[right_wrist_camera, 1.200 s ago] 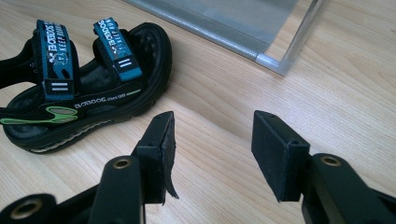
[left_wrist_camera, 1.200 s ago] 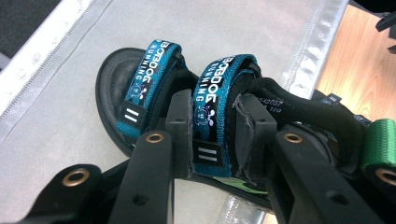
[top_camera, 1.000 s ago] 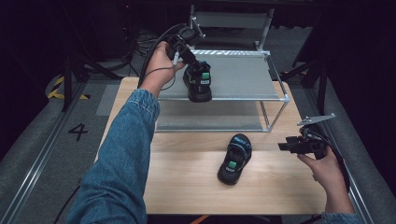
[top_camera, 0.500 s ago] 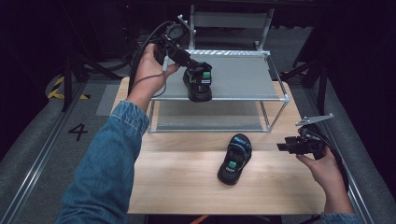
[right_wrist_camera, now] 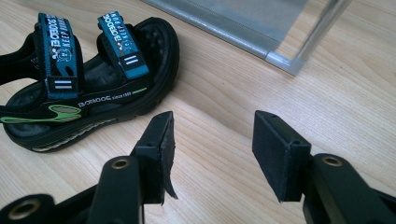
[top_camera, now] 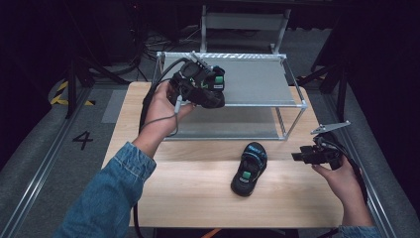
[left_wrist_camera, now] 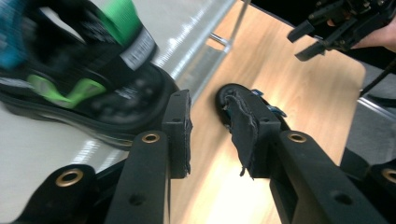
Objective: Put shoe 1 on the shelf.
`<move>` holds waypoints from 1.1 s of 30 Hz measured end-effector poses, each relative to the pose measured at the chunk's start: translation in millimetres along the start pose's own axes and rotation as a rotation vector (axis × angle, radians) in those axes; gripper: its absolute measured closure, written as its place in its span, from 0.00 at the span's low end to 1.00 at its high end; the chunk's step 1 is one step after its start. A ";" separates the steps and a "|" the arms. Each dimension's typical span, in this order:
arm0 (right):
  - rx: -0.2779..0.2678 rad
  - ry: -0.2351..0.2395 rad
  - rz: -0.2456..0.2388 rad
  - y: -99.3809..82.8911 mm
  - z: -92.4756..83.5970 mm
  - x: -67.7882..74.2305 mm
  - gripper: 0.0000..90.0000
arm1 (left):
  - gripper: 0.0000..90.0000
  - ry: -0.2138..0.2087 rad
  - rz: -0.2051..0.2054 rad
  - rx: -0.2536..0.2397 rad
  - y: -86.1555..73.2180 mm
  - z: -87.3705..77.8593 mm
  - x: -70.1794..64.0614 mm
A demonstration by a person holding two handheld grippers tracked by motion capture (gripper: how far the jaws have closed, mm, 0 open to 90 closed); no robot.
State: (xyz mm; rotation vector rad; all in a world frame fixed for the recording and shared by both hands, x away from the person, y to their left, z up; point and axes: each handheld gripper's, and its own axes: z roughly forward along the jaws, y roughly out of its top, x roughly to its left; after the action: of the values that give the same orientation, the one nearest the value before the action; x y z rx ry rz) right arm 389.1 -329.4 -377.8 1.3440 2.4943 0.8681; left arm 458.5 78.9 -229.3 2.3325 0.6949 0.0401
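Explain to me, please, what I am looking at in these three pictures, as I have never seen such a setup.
A person at a wooden table holds a hand-operated gripper in each hand. One picture comes from a camera above; the other two come from cameras riding on each gripper, looking along its black jaws. A metal rack stands on the table, with one sandal on its top shelf. A second sandal lies on the table. The left gripper is beside the shelf sandal; its jaws have just been closing, with nothing between them. The right gripper is open and empty.
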 end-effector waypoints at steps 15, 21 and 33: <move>0.003 -0.002 -0.001 -0.6 0.9 -0.9 0.55 | 0.90 0.038 -0.082 -0.001 -18.2 33.6 15.4; 0.010 -0.006 -0.003 -0.3 1.0 -0.6 0.55 | 0.93 0.130 -0.069 0.013 -17.4 34.8 17.4; 0.014 -0.005 -0.003 -0.3 2.6 -0.9 0.55 | 0.93 0.138 -0.105 0.010 -10.0 38.7 33.3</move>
State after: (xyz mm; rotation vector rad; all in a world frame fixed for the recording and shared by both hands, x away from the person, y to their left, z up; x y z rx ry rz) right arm 390.5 -329.2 -380.2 1.3451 2.5024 0.8471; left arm 490.5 77.6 -270.3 2.3152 0.8873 0.1519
